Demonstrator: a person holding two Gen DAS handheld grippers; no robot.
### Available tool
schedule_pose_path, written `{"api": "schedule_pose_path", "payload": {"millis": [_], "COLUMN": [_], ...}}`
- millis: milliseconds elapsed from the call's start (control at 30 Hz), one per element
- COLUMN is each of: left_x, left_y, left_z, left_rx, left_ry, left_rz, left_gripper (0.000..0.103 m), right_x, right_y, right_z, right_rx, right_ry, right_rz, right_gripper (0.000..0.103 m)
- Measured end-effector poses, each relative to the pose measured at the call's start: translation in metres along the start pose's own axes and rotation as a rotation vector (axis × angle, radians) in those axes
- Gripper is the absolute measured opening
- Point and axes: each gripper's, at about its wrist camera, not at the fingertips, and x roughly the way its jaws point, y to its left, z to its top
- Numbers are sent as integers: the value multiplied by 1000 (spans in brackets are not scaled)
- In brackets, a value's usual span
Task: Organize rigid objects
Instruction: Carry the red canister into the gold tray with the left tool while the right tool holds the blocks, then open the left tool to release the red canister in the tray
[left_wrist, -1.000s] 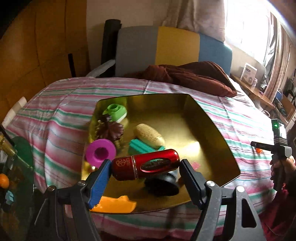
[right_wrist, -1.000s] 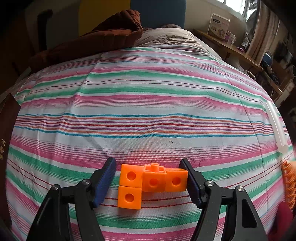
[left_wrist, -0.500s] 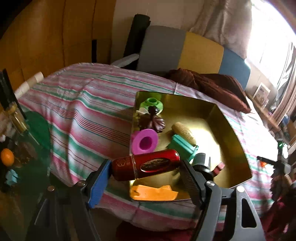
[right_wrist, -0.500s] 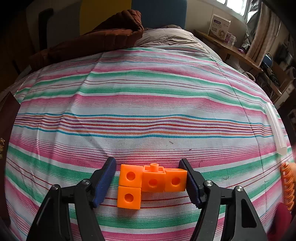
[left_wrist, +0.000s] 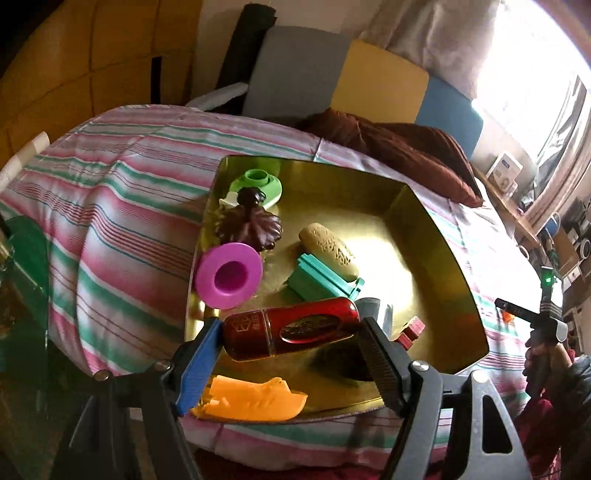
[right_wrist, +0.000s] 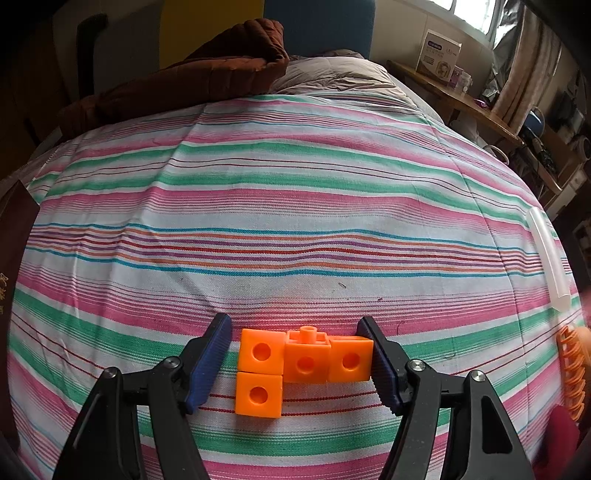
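My left gripper is shut on a red metallic canister, held sideways above the near part of a gold tray on the striped bed. In the tray lie a purple cup, a green cup, a dark brown leaf-shaped piece, a beige oval, a teal block and an orange boat. My right gripper is open around a cluster of orange linking cubes lying on the bedspread; its right pad touches the cubes and its left pad stands just clear.
A brown blanket lies at the head of the bed. A clear tube and an orange comb-like piece lie at the right edge. A small red block sits in the tray. A cluttered desk stands to the right.
My left gripper, still holding the red canister, swung left and back, then came in closer over the tray's near part. The right gripper and the orange cubes stayed put.
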Motion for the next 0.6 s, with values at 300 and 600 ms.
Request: {"api": "schedule_pose_path", "payload": {"millis": [300, 600], "left_x": [36, 39], "left_y": [3, 2], "left_z": [7, -1], "left_rx": [-10, 6], "left_ry": [78, 79], "left_rz": [4, 28], "left_gripper": [76, 76], "right_x": [0, 1], "right_y": [-1, -2], "right_z": [-1, 0], "right_rx": [-5, -7], "right_ry": [-1, -4], "right_rz": [-4, -3], "right_gripper": [71, 71]}}
